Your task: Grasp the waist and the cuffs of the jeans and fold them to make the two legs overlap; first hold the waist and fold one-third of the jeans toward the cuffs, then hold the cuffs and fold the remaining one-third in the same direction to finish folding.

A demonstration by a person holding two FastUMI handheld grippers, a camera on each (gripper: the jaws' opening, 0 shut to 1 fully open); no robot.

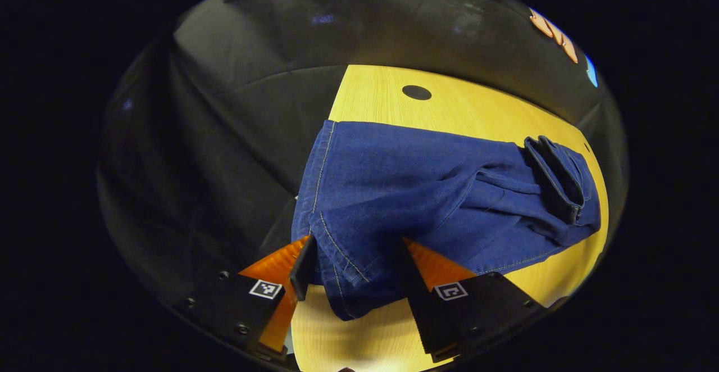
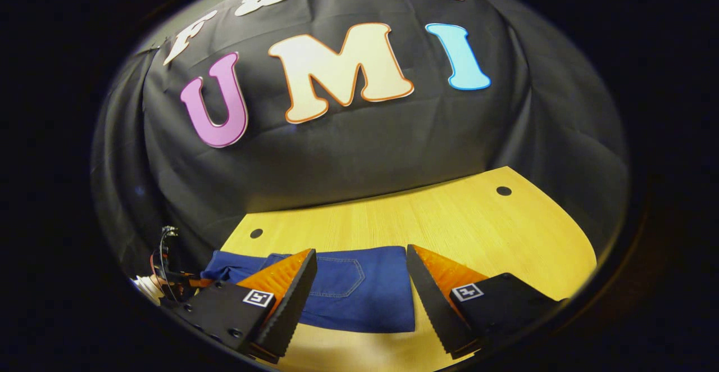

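Jeans lay flat on the table, stretched across it. In left gripper view, cuff end sat nearest, at table's left edge, betw. the left gripper fingers, which stood apart either side of the hem; waist end lay far right, bunched on itself. Booth wall stood behind the table. In right gripper view, right gripper hung just before the waist end w/ back pocket, fingers wide apart. Other gripper showed far left, beside the jeans.
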